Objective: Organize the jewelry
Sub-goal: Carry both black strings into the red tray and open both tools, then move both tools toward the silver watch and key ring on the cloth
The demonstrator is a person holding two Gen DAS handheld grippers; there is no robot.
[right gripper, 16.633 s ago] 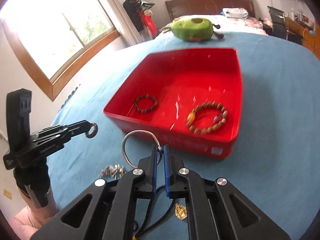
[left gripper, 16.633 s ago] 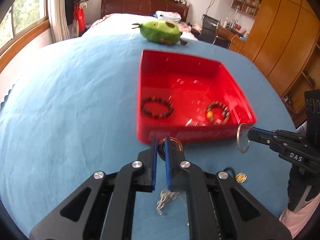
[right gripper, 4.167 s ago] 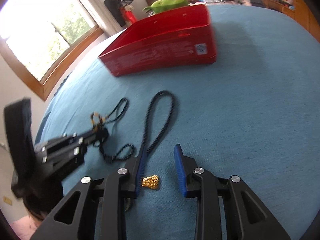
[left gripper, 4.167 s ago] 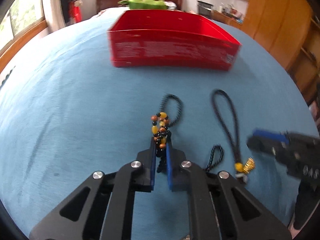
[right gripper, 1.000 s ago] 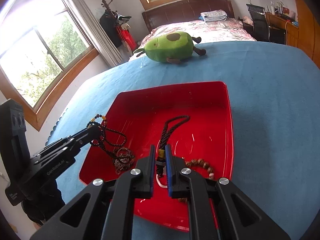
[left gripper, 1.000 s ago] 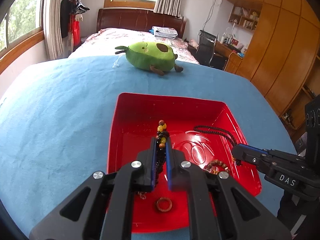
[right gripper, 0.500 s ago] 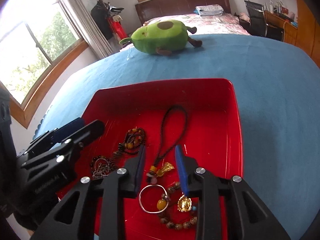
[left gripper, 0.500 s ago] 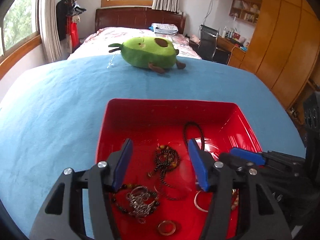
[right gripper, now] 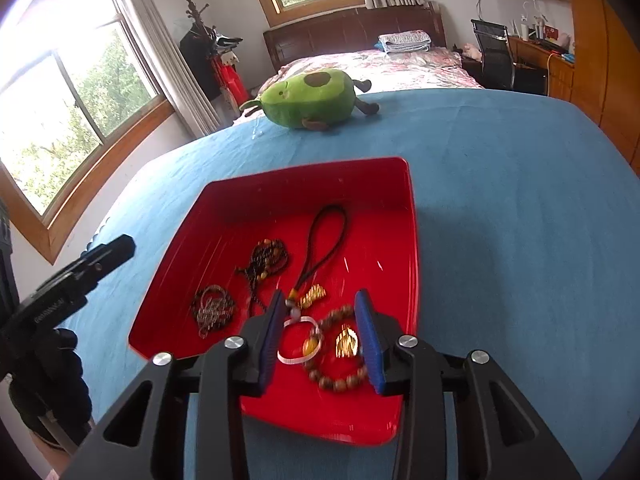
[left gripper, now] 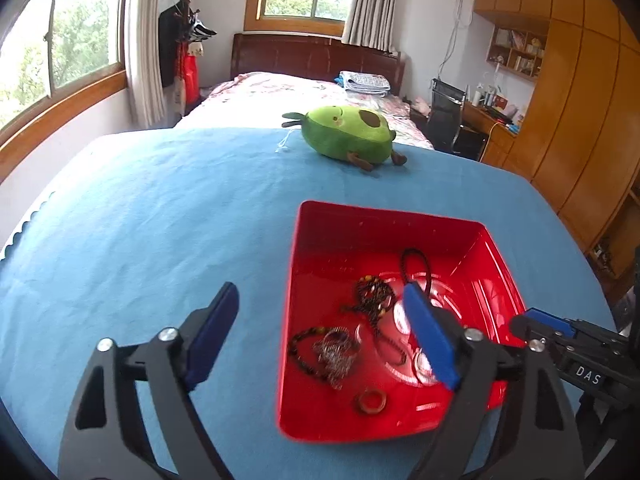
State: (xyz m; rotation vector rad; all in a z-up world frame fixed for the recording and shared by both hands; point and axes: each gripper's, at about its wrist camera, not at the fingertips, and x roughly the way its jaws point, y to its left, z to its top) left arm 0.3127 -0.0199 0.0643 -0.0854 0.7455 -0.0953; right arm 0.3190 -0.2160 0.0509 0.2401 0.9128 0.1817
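Note:
A red tray (left gripper: pixel 384 220) (right gripper: pixel 312 168) lies on the blue cloth. Inside it lie a dark beaded necklace (left gripper: pixel 374 292) (right gripper: pixel 268 258), a black cord with a gold tassel (right gripper: pixel 324 236), a silver chain (left gripper: pixel 334 354) (right gripper: pixel 212 312), a wooden bead bracelet (right gripper: pixel 336 378), a gold pendant (right gripper: pixel 347 342), a clear ring (right gripper: pixel 298 340) and a brown ring (left gripper: pixel 370 402). My left gripper (left gripper: pixel 322 336) hovers over the tray's left wall, its jaws opening wide and holding nothing. My right gripper (right gripper: pixel 320 338) hangs over the tray's near end, its jaws opening too, with nothing pressed between them.
A green avocado plush (left gripper: pixel 348 136) (right gripper: pixel 310 98) sits at the table's far edge. Behind it is a bed; wooden wardrobes stand at the right. Bare blue cloth (left gripper: pixel 140 220) spreads left of the tray. A hand in a dark glove (right gripper: pixel 44 380) holds the left gripper.
Both grippers went from shut to open. The left one dropped the beaded necklace and the right one the tasselled cord into the tray. The left gripper shifted left.

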